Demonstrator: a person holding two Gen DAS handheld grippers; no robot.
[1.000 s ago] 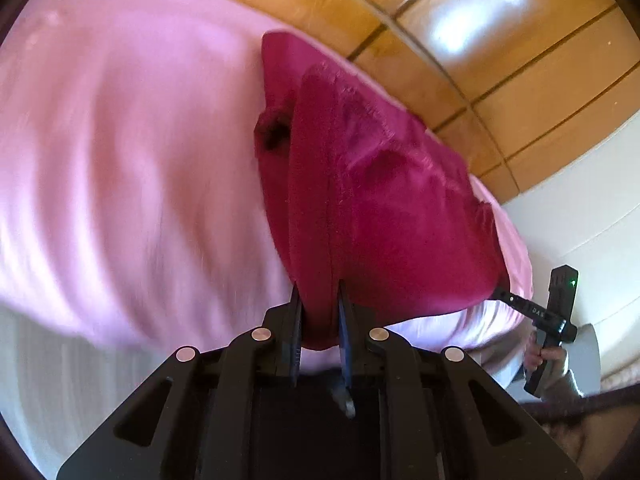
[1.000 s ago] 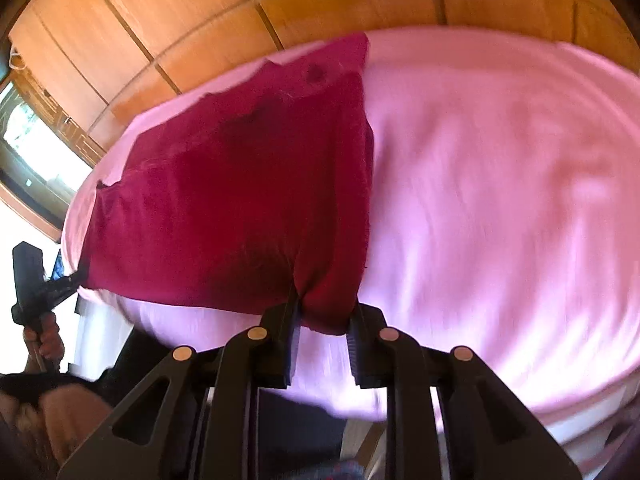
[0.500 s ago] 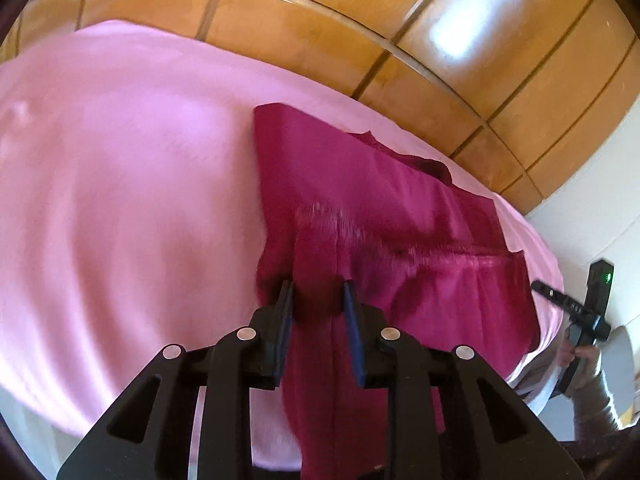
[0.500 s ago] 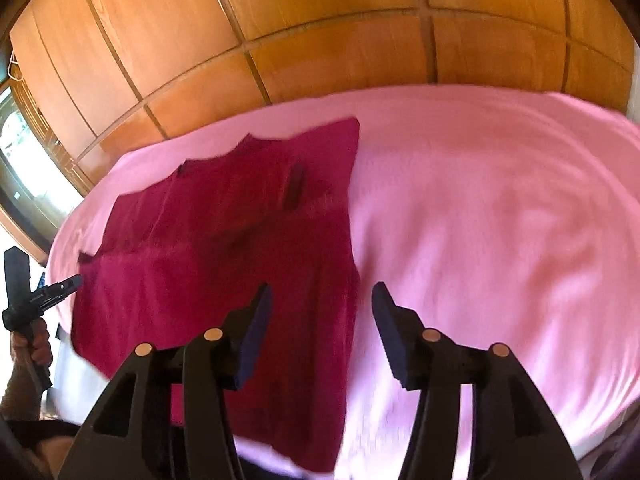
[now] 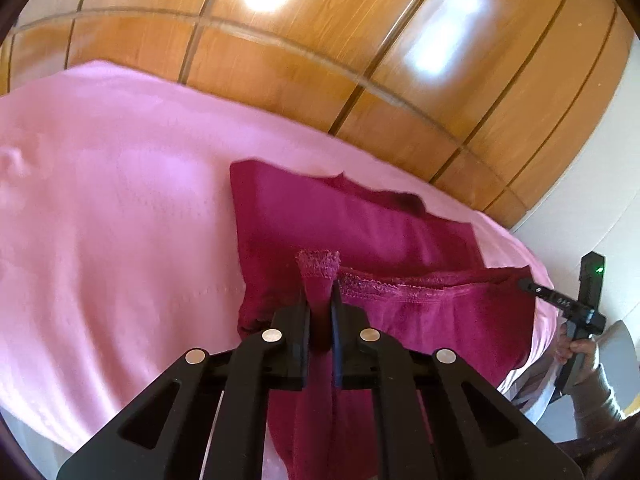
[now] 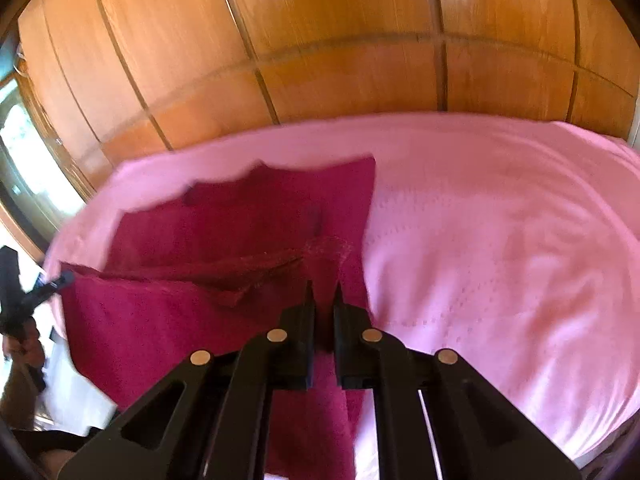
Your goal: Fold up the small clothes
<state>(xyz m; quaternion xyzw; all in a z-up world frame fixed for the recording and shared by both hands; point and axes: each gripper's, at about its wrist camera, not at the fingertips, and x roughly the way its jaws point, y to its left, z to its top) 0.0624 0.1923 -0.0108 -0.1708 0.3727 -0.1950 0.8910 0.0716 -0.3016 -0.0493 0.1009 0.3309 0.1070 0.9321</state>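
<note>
Now garment (image 5: 360, 220) between both fingers (image 5: 301, 320)

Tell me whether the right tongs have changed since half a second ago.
Yes. The right tongs, then spread wide above the maroon garment, now stand shut on its near right edge, with the pink bedcover lying as before.
</note>
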